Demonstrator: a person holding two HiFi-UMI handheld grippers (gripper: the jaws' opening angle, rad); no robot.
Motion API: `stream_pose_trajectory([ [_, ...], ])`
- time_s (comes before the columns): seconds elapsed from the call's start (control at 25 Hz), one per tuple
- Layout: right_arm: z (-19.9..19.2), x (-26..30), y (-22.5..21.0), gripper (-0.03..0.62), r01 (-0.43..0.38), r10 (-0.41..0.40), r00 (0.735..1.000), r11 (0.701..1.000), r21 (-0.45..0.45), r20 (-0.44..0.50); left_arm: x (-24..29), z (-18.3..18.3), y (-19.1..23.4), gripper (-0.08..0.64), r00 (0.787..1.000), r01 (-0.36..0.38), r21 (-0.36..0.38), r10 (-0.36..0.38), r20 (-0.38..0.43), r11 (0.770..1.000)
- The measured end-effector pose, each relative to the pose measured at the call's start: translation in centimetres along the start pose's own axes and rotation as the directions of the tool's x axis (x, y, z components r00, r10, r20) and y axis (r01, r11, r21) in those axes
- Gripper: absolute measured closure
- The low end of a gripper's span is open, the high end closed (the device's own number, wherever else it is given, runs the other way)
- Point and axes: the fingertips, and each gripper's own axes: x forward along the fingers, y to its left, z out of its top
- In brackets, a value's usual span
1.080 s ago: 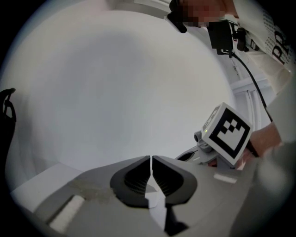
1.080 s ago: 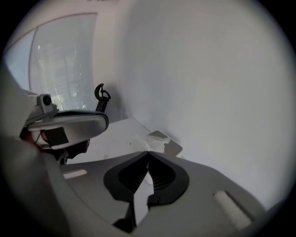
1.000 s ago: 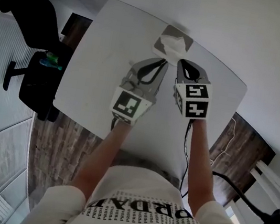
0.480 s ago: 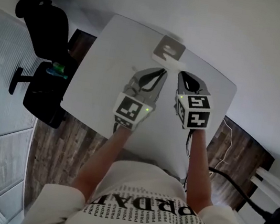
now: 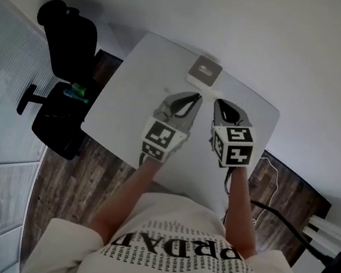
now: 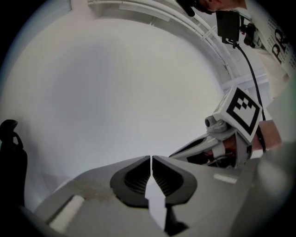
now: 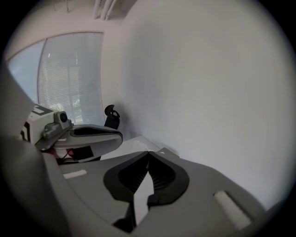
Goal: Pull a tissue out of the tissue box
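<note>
Higher above the white desk point(image 5: 125, 99) than a second ago, the left claw point(image 5: 194, 97) and right claw point(image 5: 217, 102), each pressed together, seem to pinch a thin white tissue point(image 5: 211, 92) just beside the grey-topped tissue box point(image 5: 205, 72); uneven pulling could tear it.

Smooth matt table point(image 5: 141, 85) over wood-grain plank floor point(image 5: 73, 175).

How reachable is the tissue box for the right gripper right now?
Probably yes. The tissue box sits just beyond the right gripper on the white table, with nothing blocking the way, though its shut jaws seem to be pinching a tissue.
</note>
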Motion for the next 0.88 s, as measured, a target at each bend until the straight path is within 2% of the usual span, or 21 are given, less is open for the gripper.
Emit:
stream_pose_trajectory([
  [0.4,1.7,-4.6,1.9,0.581,0.002,0.000,0.999,0.999,-0.042,0.051,-3.0,1.4,-2.2,0.555,1.000,-0.018,0.012,0.018,0.006,1.000],
  [0.88,2.0,-7.0,2.9,0.581,0.000,0.005,0.996,0.998,-0.056,0.090,-4.3,2.2,-4.1,0.555,1.000,-0.007,0.028,0.007,0.010,1.000],
])
